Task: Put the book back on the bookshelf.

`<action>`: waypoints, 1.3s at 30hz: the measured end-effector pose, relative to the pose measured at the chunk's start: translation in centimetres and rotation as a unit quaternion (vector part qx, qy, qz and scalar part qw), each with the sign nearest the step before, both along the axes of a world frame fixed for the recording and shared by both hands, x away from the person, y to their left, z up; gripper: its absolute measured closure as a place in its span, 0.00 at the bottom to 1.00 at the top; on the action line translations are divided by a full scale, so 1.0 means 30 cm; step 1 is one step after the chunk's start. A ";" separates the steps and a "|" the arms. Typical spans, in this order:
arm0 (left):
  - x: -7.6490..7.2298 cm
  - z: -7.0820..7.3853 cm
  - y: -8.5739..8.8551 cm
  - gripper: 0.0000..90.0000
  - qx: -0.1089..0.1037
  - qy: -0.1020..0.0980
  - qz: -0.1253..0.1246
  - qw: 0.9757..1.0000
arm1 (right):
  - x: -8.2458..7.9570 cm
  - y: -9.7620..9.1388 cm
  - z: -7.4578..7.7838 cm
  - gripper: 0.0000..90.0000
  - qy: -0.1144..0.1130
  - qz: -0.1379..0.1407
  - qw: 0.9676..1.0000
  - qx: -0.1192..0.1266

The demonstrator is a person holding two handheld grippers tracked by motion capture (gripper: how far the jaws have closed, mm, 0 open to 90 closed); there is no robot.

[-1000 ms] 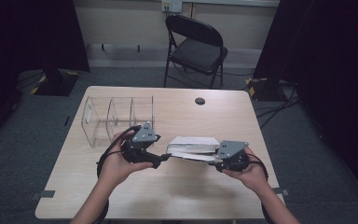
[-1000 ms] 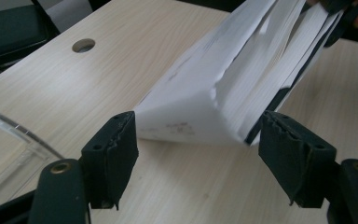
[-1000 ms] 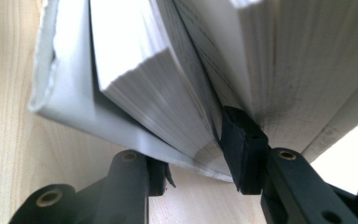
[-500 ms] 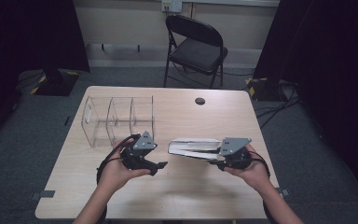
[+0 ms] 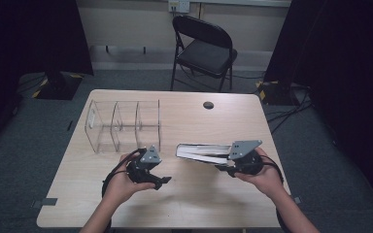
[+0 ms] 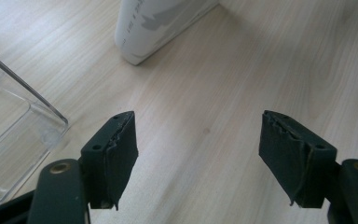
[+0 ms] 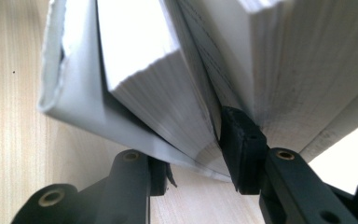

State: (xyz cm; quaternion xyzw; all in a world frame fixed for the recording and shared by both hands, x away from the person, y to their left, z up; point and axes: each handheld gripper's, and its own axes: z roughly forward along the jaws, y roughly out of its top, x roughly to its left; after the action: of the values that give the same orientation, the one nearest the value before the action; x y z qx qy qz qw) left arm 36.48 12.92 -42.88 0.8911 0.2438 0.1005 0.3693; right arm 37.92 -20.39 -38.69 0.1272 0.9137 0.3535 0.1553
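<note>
While the left gripper (image 5: 161, 182) has dropped away from the thick white paperback book (image 5: 205, 152) and now hangs low over the pale wooden table (image 5: 194, 204), jaws half apart and empty, the right gripper (image 7: 193, 161) alone carries the load, clamped on a wedge of pages. The book is tilted, spine end resting near the clear three-bay acrylic organiser (image 5: 124, 125), likely its destination.

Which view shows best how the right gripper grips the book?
The right gripper view: the book fans open, one jaw wedged between the pages, the other under the cover. The high view shows the right gripper at the book's near end. The left gripper view catches one corner of the book.
</note>
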 end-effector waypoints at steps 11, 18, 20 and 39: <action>0.014 -0.053 0.025 0.29 -0.010 0.019 0.015 1.000 | 0.024 0.000 0.022 0.74 0.006 0.001 1.000 -0.009; 0.026 -0.102 0.035 0.29 -0.008 0.017 0.028 0.999 | 0.038 0.001 0.034 0.75 0.007 -0.001 1.000 -0.017; 0.029 -0.115 0.033 0.29 -0.003 0.022 0.026 0.999 | 0.042 0.000 0.038 0.76 0.012 -0.005 1.000 -0.018; 0.025 -0.125 0.028 0.29 -0.001 0.040 0.017 0.999 | 0.057 0.022 0.065 0.80 -0.001 0.009 0.998 -0.057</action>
State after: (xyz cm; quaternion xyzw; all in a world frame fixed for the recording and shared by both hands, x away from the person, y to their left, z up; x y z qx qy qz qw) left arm 37.22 13.77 -46.64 0.8898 0.2737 0.0704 0.3584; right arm 39.63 -19.73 -36.74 0.1099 0.9334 0.3019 0.1600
